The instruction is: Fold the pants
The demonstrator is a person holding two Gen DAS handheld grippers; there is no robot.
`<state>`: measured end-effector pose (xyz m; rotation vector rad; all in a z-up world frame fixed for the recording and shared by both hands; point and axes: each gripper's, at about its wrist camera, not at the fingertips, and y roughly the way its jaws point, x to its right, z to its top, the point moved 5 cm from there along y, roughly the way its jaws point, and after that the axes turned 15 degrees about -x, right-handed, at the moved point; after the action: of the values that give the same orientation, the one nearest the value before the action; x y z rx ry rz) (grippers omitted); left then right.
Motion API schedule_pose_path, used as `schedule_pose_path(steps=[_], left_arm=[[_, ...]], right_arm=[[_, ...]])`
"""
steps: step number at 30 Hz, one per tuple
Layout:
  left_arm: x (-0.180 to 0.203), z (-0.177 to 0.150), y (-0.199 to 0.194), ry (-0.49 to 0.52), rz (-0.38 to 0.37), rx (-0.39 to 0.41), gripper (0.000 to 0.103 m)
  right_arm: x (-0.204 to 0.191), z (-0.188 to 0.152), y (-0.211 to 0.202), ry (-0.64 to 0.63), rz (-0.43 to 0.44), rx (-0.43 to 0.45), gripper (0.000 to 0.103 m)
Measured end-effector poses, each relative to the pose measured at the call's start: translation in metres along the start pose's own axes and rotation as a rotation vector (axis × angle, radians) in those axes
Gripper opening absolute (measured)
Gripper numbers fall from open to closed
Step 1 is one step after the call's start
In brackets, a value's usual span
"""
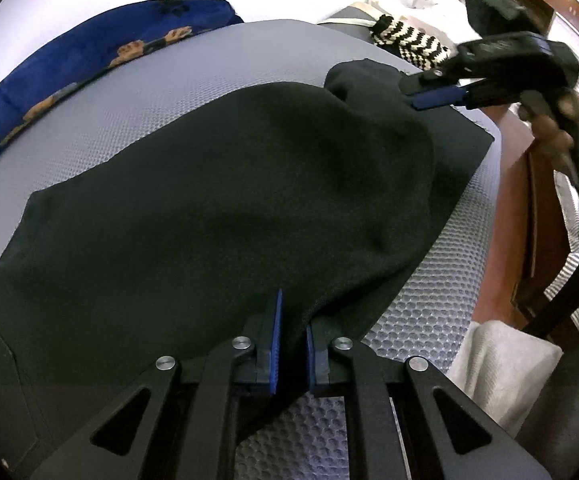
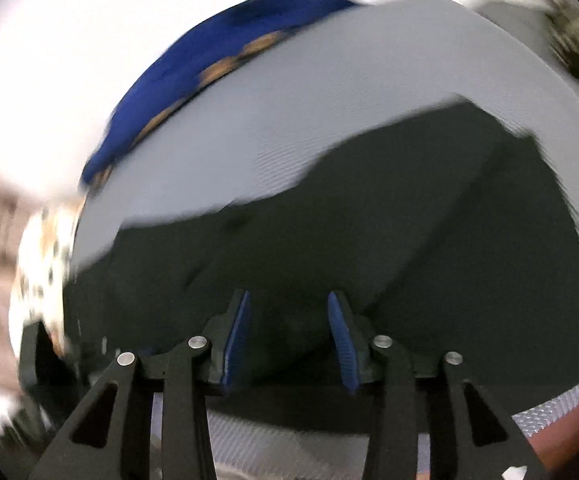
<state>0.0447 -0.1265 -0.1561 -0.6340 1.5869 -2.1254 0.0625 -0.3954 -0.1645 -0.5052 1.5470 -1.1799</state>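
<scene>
Black pants (image 1: 209, 208) lie on a grey textured mat (image 1: 193, 76). My left gripper (image 1: 293, 312) is shut on the near edge of the pants and holds it lifted, so the cloth domes up. My right gripper (image 1: 413, 98) shows in the left wrist view at the far right, at the pants' far raised corner. In the blurred right wrist view the right gripper (image 2: 287, 304) is open, its blue pads (image 2: 339, 340) apart just over the pants (image 2: 369, 220), with no cloth pinched between them.
A blue printed cloth (image 1: 73, 60) lies at the mat's far left. A black-and-white zigzag knit (image 1: 409, 42) sits at the back right. A white towel (image 1: 501, 364) and wooden furniture (image 1: 521, 216) are beyond the mat's right edge.
</scene>
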Motion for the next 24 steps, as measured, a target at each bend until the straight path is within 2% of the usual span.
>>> schedule_pose_path(steps=[4,8,10,15,18,21,24], left_arm=[[-0.001,0.001,0.001,-0.005,0.002,0.000,0.010],[-0.002,0.001,0.000,-0.020,-0.003,0.002,0.010],[-0.002,0.001,0.000,-0.022,-0.002,0.003,0.010],[-0.006,0.001,0.000,-0.042,-0.028,0.009,0.010],[-0.007,0.002,-0.001,-0.056,-0.046,0.016,0.010],[-0.009,0.001,-0.001,-0.067,-0.061,0.023,0.010],[-0.010,0.001,-0.001,-0.081,-0.071,0.027,0.010]], right_arm=[[0.027,0.008,0.009,0.132,0.047,-0.003,0.045],[0.030,0.009,0.013,0.165,0.063,0.036,0.045],[0.028,0.007,0.009,0.148,0.066,0.037,0.009],[0.014,0.022,-0.011,0.153,0.062,0.037,0.008],[-0.010,0.042,-0.015,0.131,0.039,0.016,0.008],[-0.039,0.067,-0.004,0.077,-0.032,-0.007,0.009],[-0.068,0.092,0.017,0.026,-0.063,-0.029,0.011]])
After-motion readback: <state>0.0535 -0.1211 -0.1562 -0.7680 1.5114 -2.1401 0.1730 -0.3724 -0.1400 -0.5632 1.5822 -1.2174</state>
